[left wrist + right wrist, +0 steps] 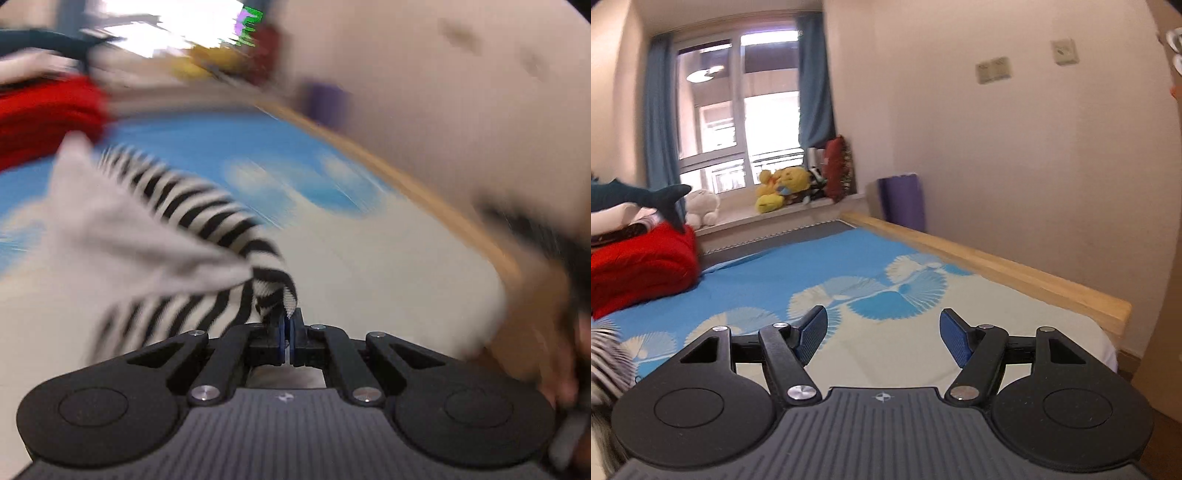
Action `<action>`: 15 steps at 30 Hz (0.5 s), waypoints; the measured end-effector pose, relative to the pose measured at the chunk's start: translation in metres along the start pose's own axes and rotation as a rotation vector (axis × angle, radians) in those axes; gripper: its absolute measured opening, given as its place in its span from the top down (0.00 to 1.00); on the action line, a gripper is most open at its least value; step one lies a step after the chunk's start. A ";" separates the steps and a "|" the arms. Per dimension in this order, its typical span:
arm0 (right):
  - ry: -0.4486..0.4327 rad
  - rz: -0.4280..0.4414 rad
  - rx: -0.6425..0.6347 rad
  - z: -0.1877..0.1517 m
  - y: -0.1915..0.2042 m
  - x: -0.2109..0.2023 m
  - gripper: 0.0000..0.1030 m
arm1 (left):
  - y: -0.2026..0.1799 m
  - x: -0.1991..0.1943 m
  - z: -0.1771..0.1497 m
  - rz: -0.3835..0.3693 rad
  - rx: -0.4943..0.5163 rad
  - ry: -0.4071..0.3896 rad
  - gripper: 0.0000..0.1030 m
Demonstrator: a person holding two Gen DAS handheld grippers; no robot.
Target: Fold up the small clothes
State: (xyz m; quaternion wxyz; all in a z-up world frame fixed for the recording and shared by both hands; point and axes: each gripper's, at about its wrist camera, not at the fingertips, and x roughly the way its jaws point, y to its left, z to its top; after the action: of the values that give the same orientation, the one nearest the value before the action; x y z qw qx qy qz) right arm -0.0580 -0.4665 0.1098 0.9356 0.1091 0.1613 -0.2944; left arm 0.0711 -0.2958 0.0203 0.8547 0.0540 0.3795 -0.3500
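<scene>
Right wrist view shows the bed (849, 258) sharply, with its wooden edge (997, 266) along the wall and bare sheet ahead; left view is blurred. Right tongs (882, 334) stand wide apart, holding nothing. Left tongs (287, 325) pinch the striped garment (184, 206) above the bed.

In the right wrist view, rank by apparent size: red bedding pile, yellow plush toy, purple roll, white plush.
1. Red bedding pile, clearly largest, though nearest the camera.
2. Purple roll and yellow plush toy look about alike; not ranked.
3. White plush, smallest.
</scene>
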 end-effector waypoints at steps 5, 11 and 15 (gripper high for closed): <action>0.094 0.049 0.041 -0.004 -0.025 0.021 0.29 | -0.020 0.044 -0.025 -0.096 0.052 0.192 0.92; 0.457 0.326 0.105 -0.032 -0.012 0.070 0.29 | 0.042 -0.017 -0.030 -0.059 -0.064 0.086 0.67; 0.648 0.407 0.098 -0.055 0.017 0.096 0.30 | 0.088 -0.025 -0.053 0.071 -0.078 0.126 0.68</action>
State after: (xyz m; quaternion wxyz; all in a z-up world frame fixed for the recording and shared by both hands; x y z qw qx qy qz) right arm 0.0132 -0.4859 0.0258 0.8691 0.2711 0.4094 -0.0602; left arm 0.0838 -0.1968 -0.0152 0.8426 0.0561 0.4435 -0.3004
